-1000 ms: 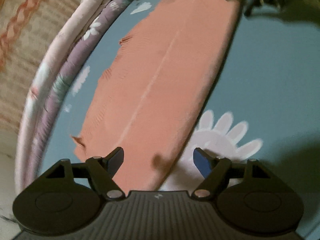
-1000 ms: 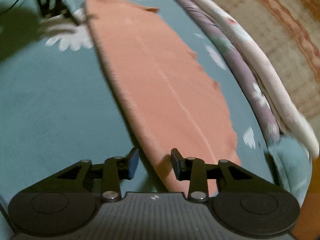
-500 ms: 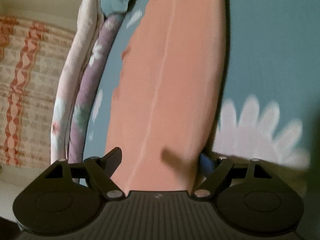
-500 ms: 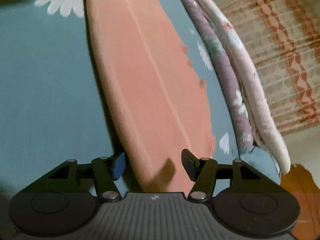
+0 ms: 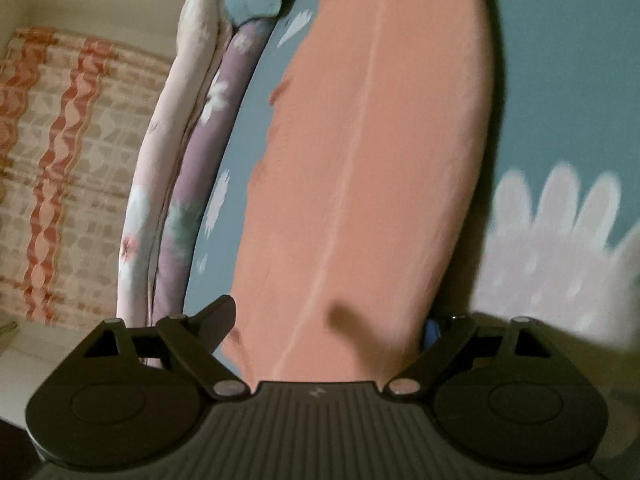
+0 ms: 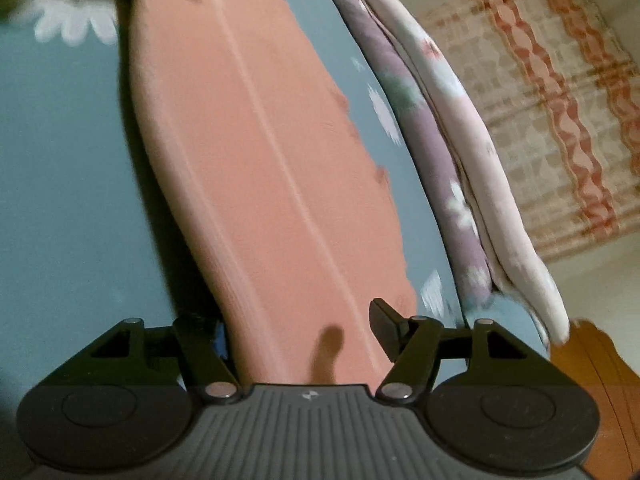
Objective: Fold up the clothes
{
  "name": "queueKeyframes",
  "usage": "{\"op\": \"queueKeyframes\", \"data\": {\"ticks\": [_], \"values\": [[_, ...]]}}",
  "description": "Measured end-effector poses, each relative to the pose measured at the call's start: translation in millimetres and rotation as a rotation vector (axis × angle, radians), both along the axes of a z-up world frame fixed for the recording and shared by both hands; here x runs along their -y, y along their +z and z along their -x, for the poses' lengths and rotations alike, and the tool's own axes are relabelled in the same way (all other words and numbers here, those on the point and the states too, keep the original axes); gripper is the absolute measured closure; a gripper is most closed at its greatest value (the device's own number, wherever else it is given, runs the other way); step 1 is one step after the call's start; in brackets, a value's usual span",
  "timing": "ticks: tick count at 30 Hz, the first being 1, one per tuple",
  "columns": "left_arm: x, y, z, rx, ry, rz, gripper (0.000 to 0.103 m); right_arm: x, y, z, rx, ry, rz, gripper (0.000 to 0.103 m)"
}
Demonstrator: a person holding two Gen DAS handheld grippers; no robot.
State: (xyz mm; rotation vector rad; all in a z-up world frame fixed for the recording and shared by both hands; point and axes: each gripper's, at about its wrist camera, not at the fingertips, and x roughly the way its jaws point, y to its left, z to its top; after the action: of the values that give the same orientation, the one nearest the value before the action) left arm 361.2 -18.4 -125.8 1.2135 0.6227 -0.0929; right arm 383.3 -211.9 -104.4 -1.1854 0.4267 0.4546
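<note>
Lying flat and long on the teal bedsheet [image 5: 560, 80], the salmon cloth [image 5: 360, 160] is already doubled into a narrow strip, presumably so each end can be taken for the next fold. At nine o'clock in the left wrist view, stacked quilts [image 5: 180, 160] line the bed's edge. The left gripper [image 5: 328, 320] tilts downward over one end, fingers wide and opening, straddling the strip without pinching it. The right gripper [image 6: 298, 326] slopes down at the other end, fingers likewise opening astride the cloth.
</note>
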Motion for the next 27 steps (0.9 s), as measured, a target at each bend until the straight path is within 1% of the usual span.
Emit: {"op": "queueKeyframes", "data": {"ticks": [2, 3, 5, 7, 8, 9, 11, 12, 14, 17, 18, 19, 20, 21, 22, 23, 24, 25, 26, 27], "values": [[-1.8, 0.7, -2.4, 0.002, 0.008, -0.013, 0.013, 5.3, 0.6, -2.7, 0.002, -0.019, 0.001, 0.031], [2.4, -1.4, -4.3, -0.003, -0.002, -0.037, 0.013, 1.7, -1.0, -4.1, 0.010, -0.017, 0.012, 0.031], [11.4, -4.5, -5.9, 0.012, -0.047, -0.086, 0.014, -8.9, -5.9, -5.4, 0.035, -0.004, 0.041, 0.032], [21.3, -7.7, -10.4, 0.014, -0.083, -0.127, 0.015, -22.6, -10.8, -5.9, 0.060, 0.023, 0.066, 0.034], [26.3, -9.3, -12.8, 0.015, -0.101, -0.148, 0.016, -28.6, -12.0, -8.2, 0.059, 0.029, 0.064, 0.038], [27.7, -9.5, -14.8, 0.009, -0.105, -0.152, 0.016, -34.2, -13.1, -10.8, 0.055, 0.034, 0.060, 0.044], [30.1, -9.8, -18.7, -0.003, -0.112, -0.157, 0.018, -39.9, -15.2, -12.4, 0.048, 0.034, 0.050, 0.051], [28.6, -8.5, -18.7, -0.012, -0.097, -0.141, 0.020, -40.1, -15.5, -11.1, 0.049, 0.036, 0.053, 0.054], [25.2, -8.9, -13.7, -0.014, -0.068, -0.123, 0.029, -37.0, -15.2, -7.8, 0.053, 0.033, 0.053, 0.055], [21.2, -11.6, -7.0, 0.003, -0.036, -0.149, 0.030, -33.0, -14.9, -4.3, 0.055, 0.022, 0.043, 0.055], [20.2, -11.3, -8.4, 0.000, -0.012, -0.141, 0.030, -32.0, -14.7, -3.4, 0.054, 0.019, 0.039, 0.055], [21.2, -11.4, -11.1, -0.017, 0.005, -0.135, 0.033, -32.7, -15.0, -3.8, 0.054, 0.019, 0.041, 0.055], [22.3, -11.5, -13.8, -0.034, 0.022, -0.130, 0.042, -33.9, -15.4, -4.6, 0.053, 0.020, 0.045, 0.056], [25.9, -15.6, -12.8, -0.056, 0.015, -0.144, 0.050, -35.3, -15.8, -4.6, 0.054, 0.023, 0.051, 0.056], [29.7, -20.0, -11.6, -0.079, 0.006, -0.159, 0.075, -37.0, -16.2, -5.8, 0.050, 0.023, 0.056, 0.057], [30.9, -25.1, -9.2, -0.068, 0.005, -0.165, 0.100, -38.3, -17.2, -5.6, 0.041, 0.020, 0.056, 0.064], [32.0, -30.3, -6.7, -0.056, 0.006, -0.171, 0.101, -39.6, -18.3, -4.9, 0.032, 0.016, 0.054, 0.074], [33.0, -35.5, -4.2, -0.044, 0.006, -0.177, 0.101, -40.6, -21.2, -3.3, 0.030, 0.012, 0.055, 0.078], [34.0, -40.7, -1.7, -0.031, 0.006, -0.183, 0.101, -41.9, -24.4, -1.1, 0.039, 0.010, 0.061, 0.084], [31.9, -37.7, -2.8, -0.038, 0.017, -0.153, 0.101, -43.4, -27.6, 1.3, 0.050, 0.008, 0.068, 0.086]]}}
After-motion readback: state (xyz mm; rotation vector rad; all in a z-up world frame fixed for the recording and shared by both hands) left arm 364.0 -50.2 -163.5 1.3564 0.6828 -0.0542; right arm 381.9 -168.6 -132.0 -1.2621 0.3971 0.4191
